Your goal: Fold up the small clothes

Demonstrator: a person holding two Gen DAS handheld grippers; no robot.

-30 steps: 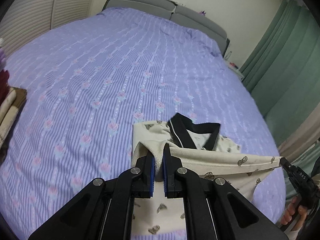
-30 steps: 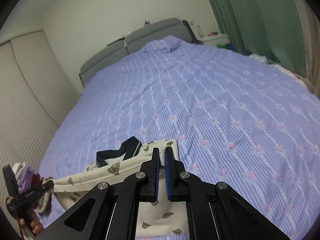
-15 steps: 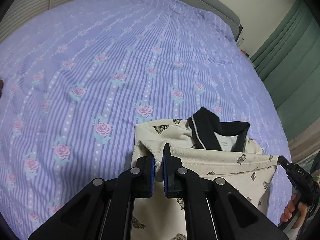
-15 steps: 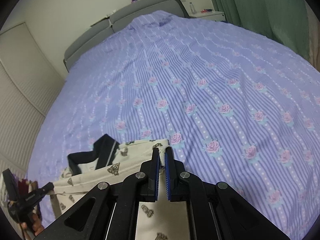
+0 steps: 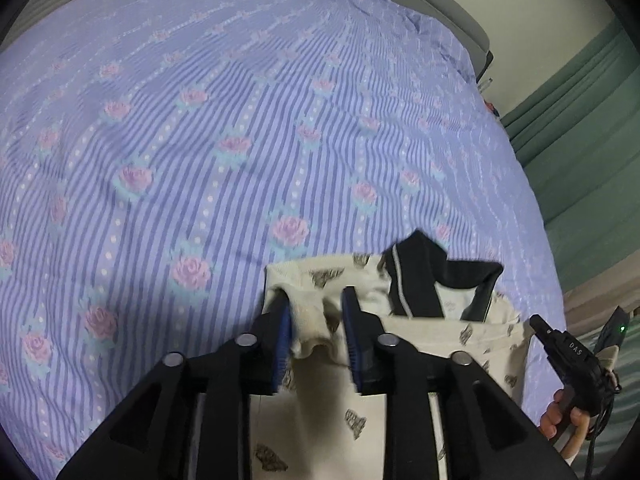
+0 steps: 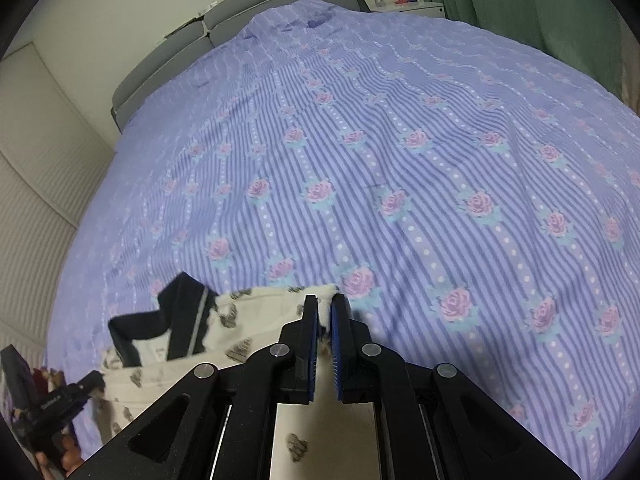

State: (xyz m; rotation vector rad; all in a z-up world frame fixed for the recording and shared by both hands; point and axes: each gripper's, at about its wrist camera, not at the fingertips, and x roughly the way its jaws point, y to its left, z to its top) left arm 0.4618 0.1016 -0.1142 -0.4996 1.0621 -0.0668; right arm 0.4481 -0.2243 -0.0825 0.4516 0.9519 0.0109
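A small cream shirt (image 5: 360, 396) with dark animal prints and a black collar (image 5: 416, 280) lies folded on the purple bedspread. My left gripper (image 5: 316, 300) is open, with a bunched corner of the shirt loose between its blue pads. My right gripper (image 6: 324, 304) has its pads slightly parted around the shirt's other corner (image 6: 280, 300). The black collar also shows in the right wrist view (image 6: 180, 312). The right gripper shows in the left wrist view (image 5: 560, 348), and the left gripper in the right wrist view (image 6: 60, 400).
The purple striped bedspread with pink roses (image 5: 240, 140) covers the wide bed. A grey headboard (image 6: 224, 28) stands at the far end. Green curtains (image 5: 580, 120) hang on the right. A nightstand with small items (image 6: 404, 4) stands beside the headboard.
Both grippers lowered the lifted shirt edge forward onto the bed. The left jaws have opened and released the fabric. The right jaws have parted slightly.
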